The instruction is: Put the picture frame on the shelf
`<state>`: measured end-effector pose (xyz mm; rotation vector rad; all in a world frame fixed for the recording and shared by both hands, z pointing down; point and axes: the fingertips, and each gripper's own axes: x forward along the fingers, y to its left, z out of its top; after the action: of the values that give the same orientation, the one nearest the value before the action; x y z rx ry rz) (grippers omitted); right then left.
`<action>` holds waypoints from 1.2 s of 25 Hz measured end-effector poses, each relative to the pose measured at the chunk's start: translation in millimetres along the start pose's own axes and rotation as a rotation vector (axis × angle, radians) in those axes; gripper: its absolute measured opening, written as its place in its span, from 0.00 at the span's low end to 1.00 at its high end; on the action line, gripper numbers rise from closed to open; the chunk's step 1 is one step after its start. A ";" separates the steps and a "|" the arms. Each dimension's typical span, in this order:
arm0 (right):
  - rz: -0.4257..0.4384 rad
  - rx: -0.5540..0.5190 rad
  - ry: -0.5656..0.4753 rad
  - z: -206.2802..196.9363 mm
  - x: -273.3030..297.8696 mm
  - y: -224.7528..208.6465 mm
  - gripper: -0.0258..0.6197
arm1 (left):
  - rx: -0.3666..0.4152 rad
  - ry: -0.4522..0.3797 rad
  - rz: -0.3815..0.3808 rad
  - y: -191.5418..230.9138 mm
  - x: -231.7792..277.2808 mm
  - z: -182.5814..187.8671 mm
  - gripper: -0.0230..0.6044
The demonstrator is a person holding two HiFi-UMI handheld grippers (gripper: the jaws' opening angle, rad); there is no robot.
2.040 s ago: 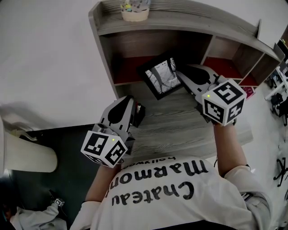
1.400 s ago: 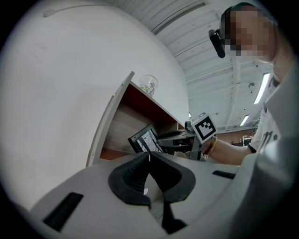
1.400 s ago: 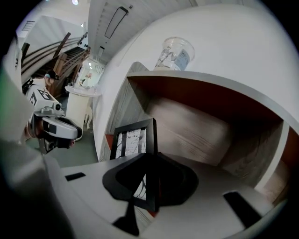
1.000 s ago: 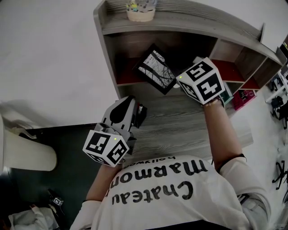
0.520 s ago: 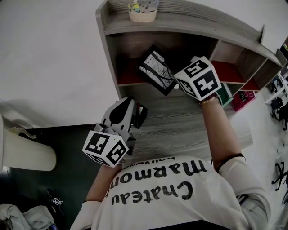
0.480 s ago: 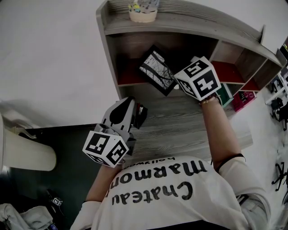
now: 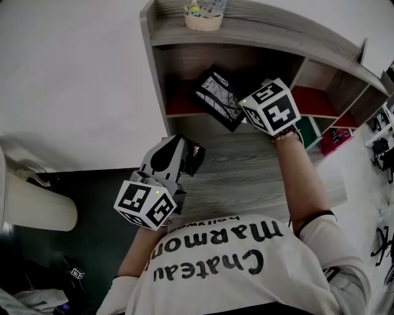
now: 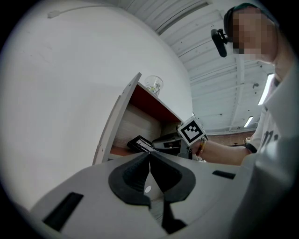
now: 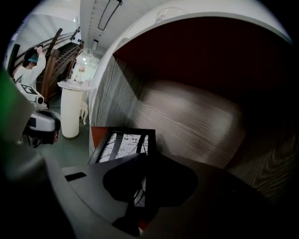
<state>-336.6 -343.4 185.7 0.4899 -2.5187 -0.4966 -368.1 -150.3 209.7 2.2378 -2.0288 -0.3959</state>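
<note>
The black picture frame [image 7: 217,98] with a black-and-white print leans tilted inside the shelf's left cubby [image 7: 178,104], over its red floor. My right gripper [image 7: 245,112] is shut on the frame's right edge, its jaws mostly hidden behind the marker cube [image 7: 269,106]. In the right gripper view the frame [image 9: 122,142] sits between the jaws of the right gripper [image 9: 145,158], close to the cubby's wooden back wall. My left gripper [image 7: 189,155] hangs shut and empty above the desk's left edge. The left gripper [image 8: 149,155] looks toward the frame [image 8: 140,143].
A pale cup [image 7: 204,15] stands on top of the shelf. A green box [image 7: 306,130] and a pink box [image 7: 336,136] sit in the right cubbies. The grey wooden desk [image 7: 246,169] lies below. A white round object [image 7: 37,209] stands at the left.
The right gripper lifted the frame off the desk and into the left cubby, standing it up steeper. In the last half second it hardly moved. The left gripper stayed put.
</note>
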 end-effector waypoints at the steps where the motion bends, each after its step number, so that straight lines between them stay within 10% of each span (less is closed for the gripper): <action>1: -0.002 -0.002 0.004 -0.8 1.1 0.2 0.15 | 0.002 -0.001 0.001 0.4 -0.8 0.4 0.07; 30: -0.086 -0.034 0.058 -18.8 16.6 0.7 0.05 | 0.019 0.005 0.017 12.2 -16.3 1.8 0.07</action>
<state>-339.7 -354.6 208.0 0.5930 -2.4374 -0.5485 -381.6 -135.4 213.0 2.2287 -2.0563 -0.3706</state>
